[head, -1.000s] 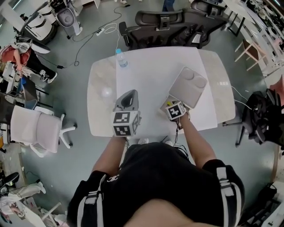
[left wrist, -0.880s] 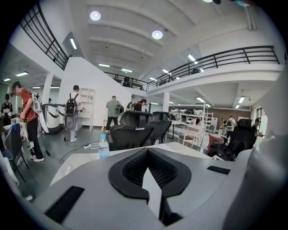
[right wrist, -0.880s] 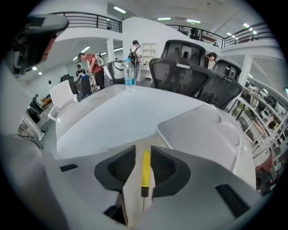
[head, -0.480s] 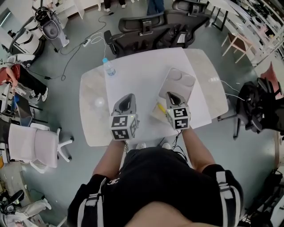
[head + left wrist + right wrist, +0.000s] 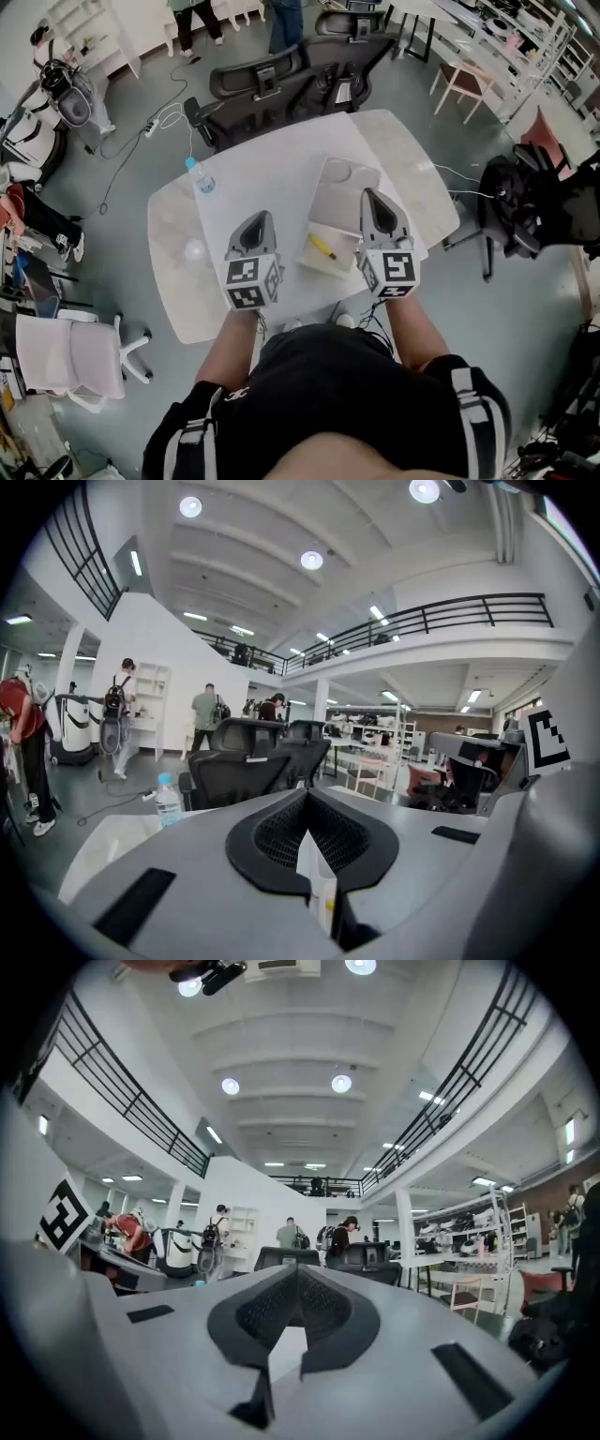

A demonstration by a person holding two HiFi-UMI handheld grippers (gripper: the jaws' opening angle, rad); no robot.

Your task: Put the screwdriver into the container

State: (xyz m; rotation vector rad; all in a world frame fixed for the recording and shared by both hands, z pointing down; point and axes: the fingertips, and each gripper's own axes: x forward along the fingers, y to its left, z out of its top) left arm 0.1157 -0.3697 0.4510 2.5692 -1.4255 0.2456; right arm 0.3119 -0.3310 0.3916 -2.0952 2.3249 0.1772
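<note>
Completion stage of the task. The yellow-handled screwdriver (image 5: 323, 247) lies slantwise inside the shallow, pale rectangular container (image 5: 309, 264), which sits on the white table (image 5: 272, 173) near its front edge and between the two grippers. By this evidence the placing itself appears done, and nothing named in the task looks left to do.

The left gripper (image 5: 255, 218), a grey two-jaw tool carrying a marker cube, has its jaws together with nothing between them. The right gripper (image 5: 369, 195), of the same build, also has its jaws together and is empty. Each gripper stands beside the container, one on either side, and neither touches the screwdriver. Both gripper views look out across the room, not down at the table.

A flat grey rectangular lid (image 5: 339, 186) with two round recesses lies just beyond the container, and the two appear to touch or overlap at one edge. Whether the lid belongs on the container is a guess, since the task does not ask for it.

A clear plastic water bottle with a blue cap (image 5: 199, 177) stands near the far left corner, well apart from the container. A small white round object (image 5: 194, 250) rests toward the left edge; what it is cannot be told. Black office chairs (image 5: 272, 80) stand behind the table. Nothing obstructs the container.
</note>
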